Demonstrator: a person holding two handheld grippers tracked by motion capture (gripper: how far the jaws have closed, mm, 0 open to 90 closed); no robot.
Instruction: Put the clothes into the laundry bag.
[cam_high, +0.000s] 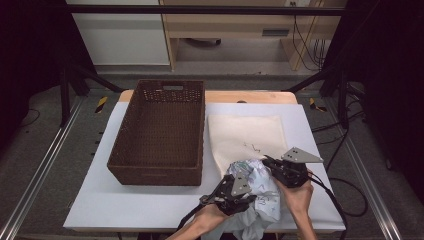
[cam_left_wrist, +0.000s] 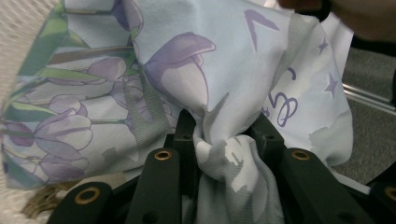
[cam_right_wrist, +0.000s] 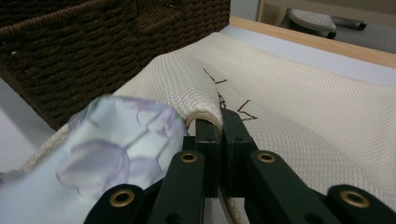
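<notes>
1. You are stuffing the pale floral-print cloth (cam_high: 260, 187) into the cream mesh laundry bag (cam_high: 247, 137) on the worktop's (cam_high: 150, 205) near right.
2. Left tongs (cam_high: 235, 196) pinch a bunch of cloth; right tongs (cam_high: 274, 165), pressed together, hold the bag's rim (cam_right_wrist: 205, 116).
3. Next, push the cloth deeper while keeping the mouth lifted.
4. The brown woven basket (cam_high: 160, 132) stands just left, out of your path.

A lab-style recording bay: a white-topped table (cam_high: 150, 205) inside a black metal frame (cam_high: 200, 9), aluminium floor rails (cam_high: 45, 165) at 9 o'clock, loose cables (cam_high: 305, 45) at 1 o'clock.
</notes>
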